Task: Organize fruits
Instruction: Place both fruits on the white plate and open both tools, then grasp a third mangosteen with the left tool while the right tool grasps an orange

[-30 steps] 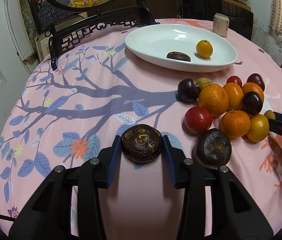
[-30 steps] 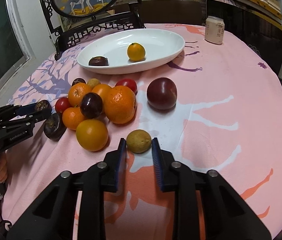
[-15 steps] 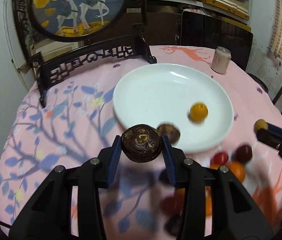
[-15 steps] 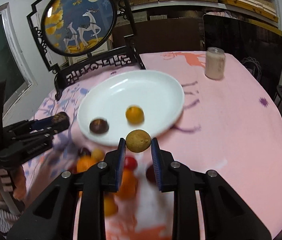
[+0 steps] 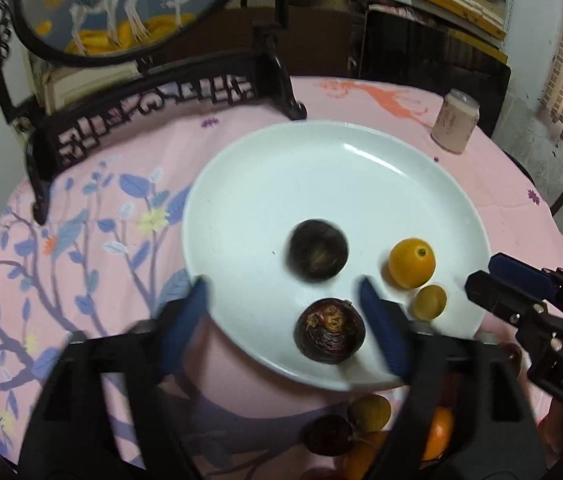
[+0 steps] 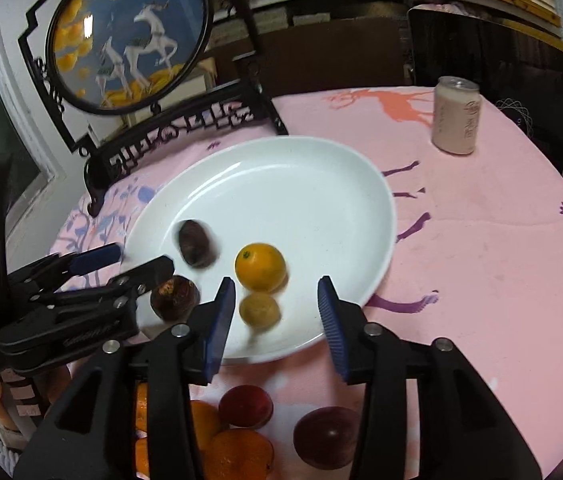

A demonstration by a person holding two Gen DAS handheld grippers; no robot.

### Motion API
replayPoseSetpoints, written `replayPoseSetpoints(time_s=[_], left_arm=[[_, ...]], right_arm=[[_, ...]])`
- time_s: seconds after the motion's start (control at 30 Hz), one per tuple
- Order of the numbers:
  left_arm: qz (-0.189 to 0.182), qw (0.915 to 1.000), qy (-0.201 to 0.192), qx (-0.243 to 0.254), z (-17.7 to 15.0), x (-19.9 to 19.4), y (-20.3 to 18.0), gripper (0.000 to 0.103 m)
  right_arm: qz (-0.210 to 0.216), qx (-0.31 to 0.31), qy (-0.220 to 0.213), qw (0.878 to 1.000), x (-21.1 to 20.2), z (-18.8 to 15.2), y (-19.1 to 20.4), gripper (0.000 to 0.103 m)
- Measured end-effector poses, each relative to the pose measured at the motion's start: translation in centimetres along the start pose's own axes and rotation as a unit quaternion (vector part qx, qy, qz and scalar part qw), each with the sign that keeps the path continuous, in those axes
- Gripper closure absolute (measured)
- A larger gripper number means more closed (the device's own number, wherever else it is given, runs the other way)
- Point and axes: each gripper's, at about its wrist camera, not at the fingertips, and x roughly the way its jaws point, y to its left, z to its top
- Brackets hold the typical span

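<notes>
A white oval plate (image 5: 281, 168) (image 6: 321, 184) lies on the pink tablecloth. My left gripper (image 5: 283, 320) is open above its near rim; the dark wrinkled fruit (image 5: 329, 336) (image 6: 173, 298) lies free on the plate between the fingers. My right gripper (image 6: 277, 308) is open too, and the small yellow-brown fruit (image 6: 259, 309) (image 5: 429, 301) lies free on the plate between its fingers. A dark fruit (image 5: 317, 251) (image 6: 196, 243) and a small orange (image 5: 411, 263) (image 6: 260, 267) also lie on the plate.
Several oranges and dark red fruits (image 6: 241, 432) (image 5: 365, 432) lie on the cloth near the plate's front edge, under the grippers. A pale can (image 6: 456, 121) (image 5: 455, 127) stands at the far right. A carved black stand with a round deer picture (image 6: 129, 36) is behind the plate.
Both grippers have moved forward over the plate and opened. The dark wrinkled fruit and the small yellow-brown fruit have left the jaws and now lie on the plate.
</notes>
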Motion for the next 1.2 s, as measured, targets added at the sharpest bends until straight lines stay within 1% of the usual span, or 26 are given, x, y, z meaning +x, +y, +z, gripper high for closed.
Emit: replayPoseSetpoints(time_s=[0.07, 0.1, 0.13, 0.17, 0.2, 0.23, 0.27, 0.3, 0.33, 0.37, 0.4, 0.43, 0.5, 0.57, 0.6, 0.63, 0.7, 0.77, 0.87, 0.97, 1.17, 1.2], left_arm=[[0.008, 0.9998, -0.019, 0.005, -0.3, -1.1, 0.0, 0.010], [0.012, 0.9995, -0.026, 0.012, -0.7, -1.7, 0.0, 0.010], [0.014, 0.9993, -0.032, 0.016, -1.0, -2.2, 0.0, 0.010], [0.015, 0.9990, -0.039, 0.018, -1.5, -2.7, 0.0, 0.009], [0.008, 0.9984, -0.053, 0.019, -2.3, -3.4, 0.1, 0.008], [-0.002, 0.9979, -0.062, 0.018, -2.8, -3.9, 0.2, 0.007], [-0.021, 0.9970, -0.073, 0.014, -3.6, -4.4, 0.4, 0.004], [-0.054, 0.9953, -0.080, 0.007, -4.5, -5.1, 0.7, 0.002], [-0.073, 0.9944, -0.076, 0.001, -5.1, -5.3, 0.7, 0.002], [-0.085, 0.9941, -0.067, -0.004, -5.6, -5.5, 0.8, 0.002], [-0.086, 0.9944, -0.061, -0.006, -6.3, -5.9, 0.8, 0.002], [-0.078, 0.9951, -0.061, -0.006, -6.8, -6.2, 0.9, 0.002], [-0.042, 0.9971, -0.064, -0.008, -7.9, -6.8, 0.9, 0.002], [-0.027, 0.9976, -0.061, -0.016, -9.0, -7.4, 1.4, 0.002], [-0.025, 0.9979, -0.057, -0.018, -9.4, -7.6, 1.6, 0.002], [-0.020, 0.9982, -0.053, -0.019, -9.9, -7.8, 1.7, 0.002], [-0.014, 0.9987, -0.047, -0.015, -11.0, -8.4, 1.8, 0.002], [-0.019, 0.9988, -0.044, -0.006, -12.0, -9.0, 1.6, 0.002], [-0.012, 0.9988, -0.040, 0.024, -13.4, -9.6, 0.5, 0.002], [-0.007, 0.9984, -0.035, 0.044, -14.1, -9.7, -0.2, 0.002], [0.012, 0.9965, -0.015, 0.081, -14.3, -8.7, -1.7, 0.002], [0.010, 0.9962, -0.012, 0.086, -14.4, -8.5, -1.9, 0.002]], right_arm=[[0.004, 0.006, -0.011, 1.000, -0.9, -0.2, -0.2, 0.056], [0.000, 0.008, -0.023, 1.000, -1.7, -0.4, -0.3, 0.046], [-0.003, 0.010, -0.035, 0.999, -2.3, -0.6, -0.5, 0.040], [-0.006, 0.015, -0.053, 0.998, -3.2, -1.0, -0.7, 0.038], [-0.007, 0.019, -0.066, 0.998, -3.9, -1.4, -0.9, 0.030], [-0.006, 0.024, -0.074, 0.997, -4.4, -1.7, -1.0, 0.022], [-0.003, 0.033, -0.082, 0.996, -5.2, -2.3, -1.3, 0.018], [0.002, 0.037, -0.087, 0.996, -5.7, -2.8, -1.5, 0.007], [0.005, 0.038, -0.089, 0.995, -6.0, -3.1, -1.7, 0.002], [0.008, 0.038, -0.091, 0.995, -6.4, -3.7, -1.8, 0.002], [0.010, 0.032, -0.095, 0.995, -7.0, -4.4, -1.8, 0.002], [0.009, 0.025, -0.104, 0.994, -7.5, -4.9, -1.9, 0.002], [-0.006, 0.011, -0.139, 0.990, -9.1, -6.1, -1.9, 0.001], [-0.025, 0.012, -0.156, 0.987, -10.2, -7.0, -2.0, 0.001], [-0.027, 0.017, -0.156, 0.987, -10.6, -7.6, -2.1, 0.001], [-0.021, 0.021, -0.152, 0.988, -10.8, -8.0, -2.2, 0.001], [0.010, 0.031, -0.141, 0.990, -10.9, -8.8, -2.5, 0.001], [0.020, 0.034, -0.132, 0.991, -11.0, -9.1, -2.5, 0.001], [0.003, 0.040, -0.126, 0.991, -11.0, -9.2, -2.6, 0.001], [0.012, 0.056, -0.116, 0.992, -10.7, -9.2, -3.1, 0.001], [0.006, 0.061, -0.131, 0.989, -11.0, -9.3, -3.3, 0.001], [0.007, 0.061, -0.130, 0.990, -11.0, -9.3, -3.3, 0.001]])
